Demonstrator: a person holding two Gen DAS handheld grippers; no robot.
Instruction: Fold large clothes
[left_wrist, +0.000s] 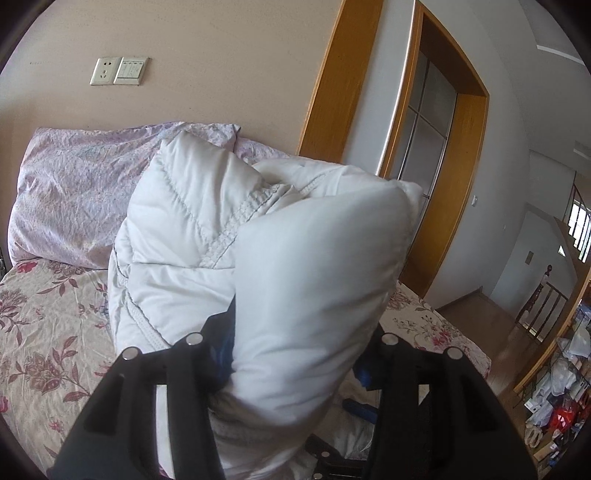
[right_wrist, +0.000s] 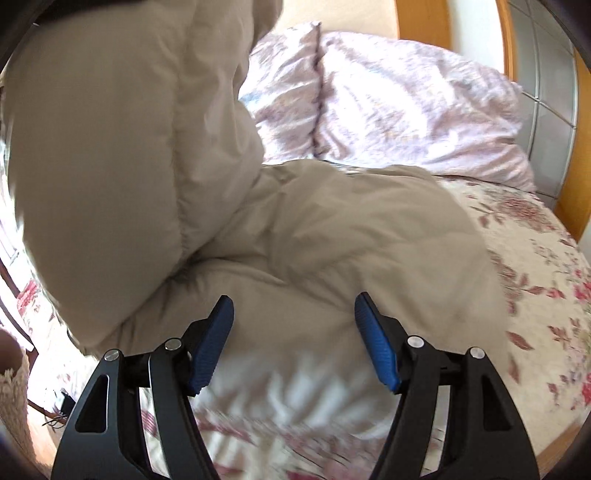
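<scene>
A puffy, quilted pale down jacket (left_wrist: 229, 236) lies heaped on the floral bed. In the left wrist view a thick fold of it bulges up between my left gripper (left_wrist: 295, 354) fingers, which are closed on it and mostly hidden by the fabric. In the right wrist view the same jacket (right_wrist: 295, 236) looks beige, with one part lifted high at the upper left. My right gripper (right_wrist: 293, 332) is open and empty, its blue pads (right_wrist: 212, 343) just in front of the jacket's near edge, above the bedsheet.
The bed has a floral sheet (left_wrist: 44, 332) and pale purple pillows (left_wrist: 74, 192) against the wall (right_wrist: 406, 103). A wooden door frame (left_wrist: 454, 177) stands to the right of the bed. Cluttered shelves (left_wrist: 561, 391) are at the far right.
</scene>
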